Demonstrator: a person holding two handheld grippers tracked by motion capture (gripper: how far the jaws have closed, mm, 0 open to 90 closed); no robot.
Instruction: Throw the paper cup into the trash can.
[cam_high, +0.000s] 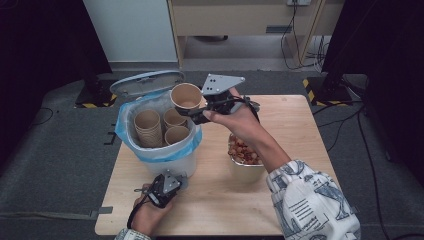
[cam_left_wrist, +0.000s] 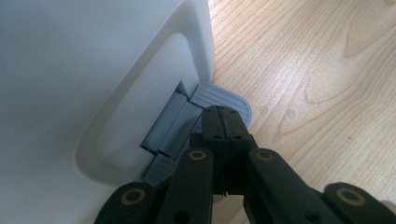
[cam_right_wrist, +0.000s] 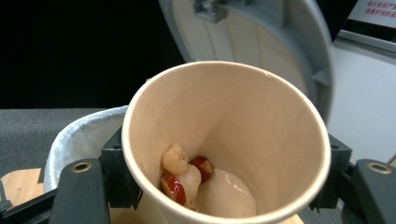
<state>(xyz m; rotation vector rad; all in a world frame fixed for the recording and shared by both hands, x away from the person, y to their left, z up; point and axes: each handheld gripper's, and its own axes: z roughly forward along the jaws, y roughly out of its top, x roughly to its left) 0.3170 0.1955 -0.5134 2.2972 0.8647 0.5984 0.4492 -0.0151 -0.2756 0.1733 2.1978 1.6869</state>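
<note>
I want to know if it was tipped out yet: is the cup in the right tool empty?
No. In the right gripper view the cup held by the right tool has a few red and pale bits at its bottom.

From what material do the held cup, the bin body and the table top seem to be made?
The cup in the right hand-held gripper looks like matte brown paper, with a thin rolled rim. The bin seems smooth white moulded plastic, with a soft sheen and rounded edges. The table top shows light wood grain with a slight gloss; solid wood or veneer cannot be told.
</note>
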